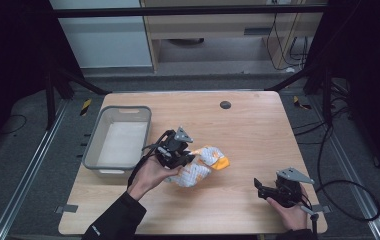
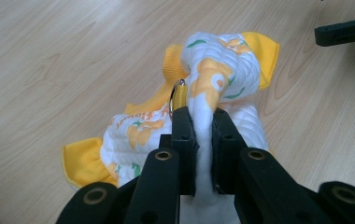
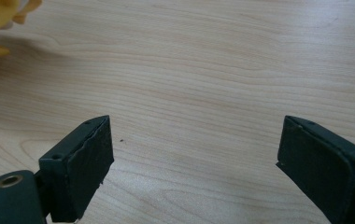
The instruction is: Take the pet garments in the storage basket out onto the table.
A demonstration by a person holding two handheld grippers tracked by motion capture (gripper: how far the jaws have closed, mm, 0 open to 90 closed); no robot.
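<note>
While clamped on a fold of the quilted white-and-orange cloth (image 2: pixel 203 107), left hand-held gripper (image 1: pixel 178 152) at counter (image 1: pixel 248 125) level, most of the cloth bunched just ahead of it. Grey bin (image 1: pixel 119 142) just to its left, nothing inside; pick looks done, drop into the bin likely left. Right hand-held gripper (image 3: pixel 192 163) well apart, jaws wide, holding nothing. Metal ring (image 2: pixel 176 95) and orange strap plain from the left gripper view, lost from above.

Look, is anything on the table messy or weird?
Yes: the white-and-yellow quilted cloth lies crumpled in a heap mid-table, beside the grey bin, not in it. The left gripper pinches a bunched fold. The right gripper is open, holding nothing.
</note>
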